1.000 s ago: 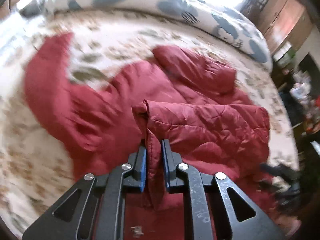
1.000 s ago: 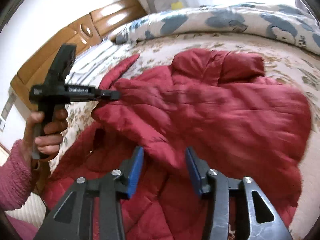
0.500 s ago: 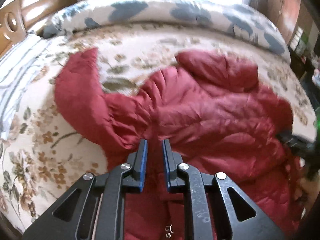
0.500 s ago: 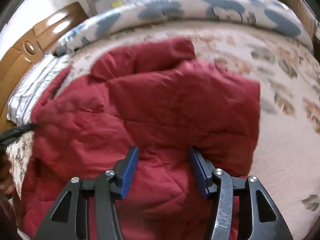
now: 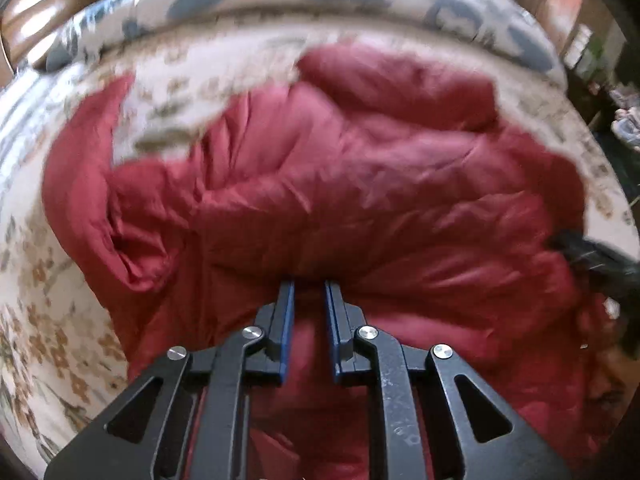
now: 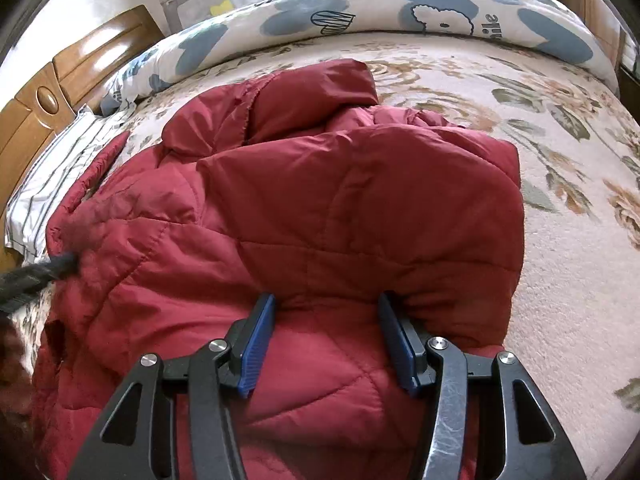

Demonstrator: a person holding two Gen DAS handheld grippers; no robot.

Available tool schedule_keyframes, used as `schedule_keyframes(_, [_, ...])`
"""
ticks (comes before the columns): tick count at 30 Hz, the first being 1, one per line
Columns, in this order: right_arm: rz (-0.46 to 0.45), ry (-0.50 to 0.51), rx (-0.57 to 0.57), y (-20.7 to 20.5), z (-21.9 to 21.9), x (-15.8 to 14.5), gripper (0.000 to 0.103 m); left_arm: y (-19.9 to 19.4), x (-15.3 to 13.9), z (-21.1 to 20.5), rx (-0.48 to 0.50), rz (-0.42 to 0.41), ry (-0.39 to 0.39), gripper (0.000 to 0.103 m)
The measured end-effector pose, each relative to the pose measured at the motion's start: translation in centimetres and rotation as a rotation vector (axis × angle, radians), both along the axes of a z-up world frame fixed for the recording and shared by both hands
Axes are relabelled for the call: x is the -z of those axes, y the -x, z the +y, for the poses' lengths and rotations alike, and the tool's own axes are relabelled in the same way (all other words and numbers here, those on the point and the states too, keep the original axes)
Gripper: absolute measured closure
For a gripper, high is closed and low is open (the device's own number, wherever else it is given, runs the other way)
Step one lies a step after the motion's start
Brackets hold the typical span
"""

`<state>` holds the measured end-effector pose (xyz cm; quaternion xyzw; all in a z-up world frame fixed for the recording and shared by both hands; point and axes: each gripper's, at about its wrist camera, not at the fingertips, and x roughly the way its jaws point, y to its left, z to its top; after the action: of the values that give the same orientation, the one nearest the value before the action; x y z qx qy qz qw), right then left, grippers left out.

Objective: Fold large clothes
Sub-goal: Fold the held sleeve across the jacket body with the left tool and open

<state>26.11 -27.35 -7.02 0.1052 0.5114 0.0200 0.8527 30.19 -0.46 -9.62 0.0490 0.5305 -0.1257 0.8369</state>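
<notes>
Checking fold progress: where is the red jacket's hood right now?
In the right wrist view the hood lies at the far end of the red puffer jacket, on the floral bedspread, just short of the blue-patterned duvet.

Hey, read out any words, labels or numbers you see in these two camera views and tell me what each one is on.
"ile": end of a word printed on the blue-and-white cartoon duvet in the right wrist view, by the drawn sheep; its first letters are hidden by a fold.
Red puffer jacket: no label or print showing.
Left wrist view: too blurred for any text to be read.
Floral bedspread: pattern only, no words.
</notes>
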Motion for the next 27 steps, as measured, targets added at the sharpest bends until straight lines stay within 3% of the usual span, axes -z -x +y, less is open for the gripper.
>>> schedule_keyframes(6, [-0.086,0.022,-0.064,0.6,3.1,-3.4,0.046,0.5,0.4,0.3,0.002,-0.006,0.007,0.090])
schedule_keyframes(11, [0.033,0.071,-0.077,-0.7,3.7,0.3,0.044,0.7,0.9,0.1,0.004,-0.001,0.015,0.090])
schedule_keyframes(14, [0.018,0.045,-0.070,-0.6,3.0,1.6,0.044,0.4,1.4,0.5,0.012,0.005,0.034,0.089])
schedule_keyframes(23, [0.018,0.024,-0.054,-0.6,2.7,1.3,0.044,0.5,0.6,1.5,0.007,0.022,0.060,0.089])
schedule_keyframes(27, [0.001,-0.016,-0.036,0.1,2.4,-0.2,0.043,1.3,-1.1,2.7,-0.014,-0.009,0.063,0.077])
